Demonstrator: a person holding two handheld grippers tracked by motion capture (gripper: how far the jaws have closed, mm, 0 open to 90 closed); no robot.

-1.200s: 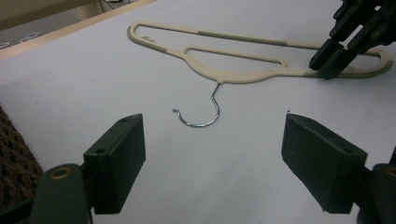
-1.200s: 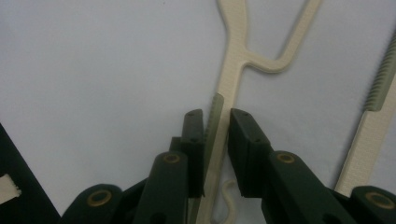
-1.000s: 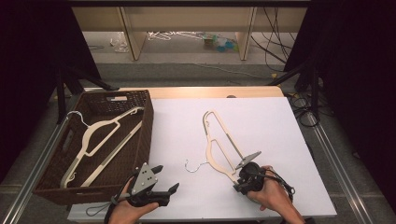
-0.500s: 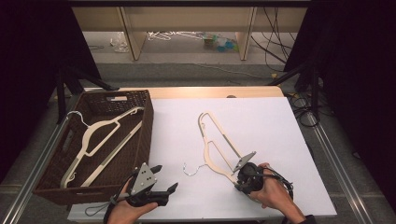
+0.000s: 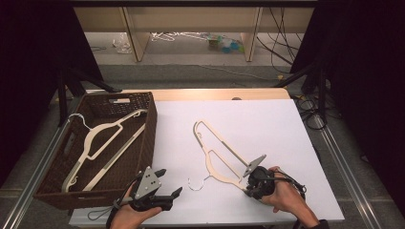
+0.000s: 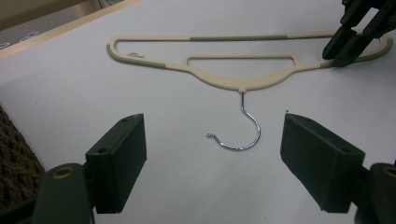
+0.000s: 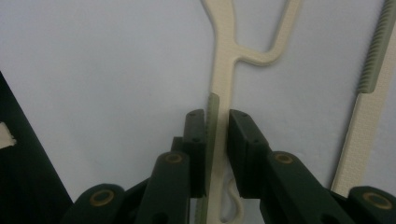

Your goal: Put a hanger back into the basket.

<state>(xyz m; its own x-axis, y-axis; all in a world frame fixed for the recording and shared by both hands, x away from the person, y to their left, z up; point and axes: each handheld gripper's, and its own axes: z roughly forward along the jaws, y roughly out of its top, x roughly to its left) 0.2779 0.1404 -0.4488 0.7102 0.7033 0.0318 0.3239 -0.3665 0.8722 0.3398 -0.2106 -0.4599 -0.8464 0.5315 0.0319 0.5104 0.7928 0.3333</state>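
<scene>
High view — table: white sheet [image 5: 267, 124] over a wooden top, a brown woven basket [image 5: 148, 138] at its left edge.
High view — basket contents: one cream hanger in the basket [image 5: 102, 143], lying slantwise.
High view — hanger on the sheet [image 5: 217, 152]: cream plastic, flat on the white surface between the two hands, its metal hook [image 5: 198, 183] pointing toward the person.
High view — right gripper [image 5: 249, 185]: held in the right hand [image 5: 282, 195], closed on the near end of the hanger's arm.
High view — left gripper [image 5: 168, 183]: held in the left hand [image 5: 133, 214] at the table's near edge, beside the basket's corner, well apart from the hanger.
Left gripper view — jaws: stood wide apart, nothing between the pads; the hook [image 6: 240, 130] lay on the sheet ahead of them, untouched.
Left gripper view — far corner: the other gripper [image 6: 348, 49] clamped the hanger's [image 6: 243, 81] end.
Right gripper view — jaws: nearly together, having just been closing, both pads pressed on the hanger's thin arm [image 7: 222, 84], which ran straight up between them.
Right gripper view — second bar [image 7: 369, 93]: ribbed grey strip along it, at the right.
</scene>
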